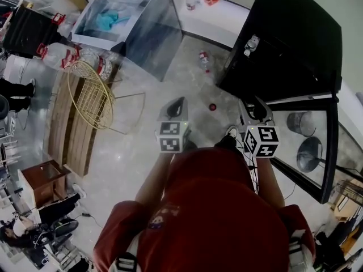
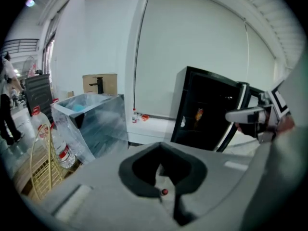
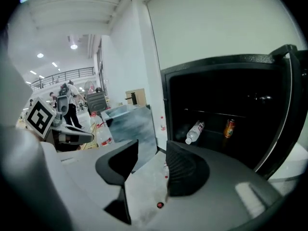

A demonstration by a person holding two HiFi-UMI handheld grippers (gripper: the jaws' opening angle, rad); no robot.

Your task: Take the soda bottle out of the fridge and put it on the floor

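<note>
A black fridge (image 1: pixel 283 44) stands at the right with its glass door (image 1: pixel 309 146) swung open. On a shelf inside lies a clear bottle with a red label (image 3: pixel 195 132), and an orange can (image 3: pixel 229 128) stands beside it. Another small bottle (image 1: pixel 204 58) stands on the floor in front of the fridge. My right gripper (image 3: pixel 153 146) is open and empty, held in the air short of the fridge opening; in the head view the right gripper (image 1: pixel 254 107) is beside the door. My left gripper (image 2: pixel 161 144) has its tips together with nothing in them, over the floor left of the right one.
A red cap (image 1: pixel 212 107) lies on the floor below the grippers. A clear tank (image 1: pixel 130 21), big water jugs (image 1: pixel 59 55), a gold wire chair (image 1: pixel 91 95) and a wooden bench (image 1: pixel 68 123) are at the left. People stand far left.
</note>
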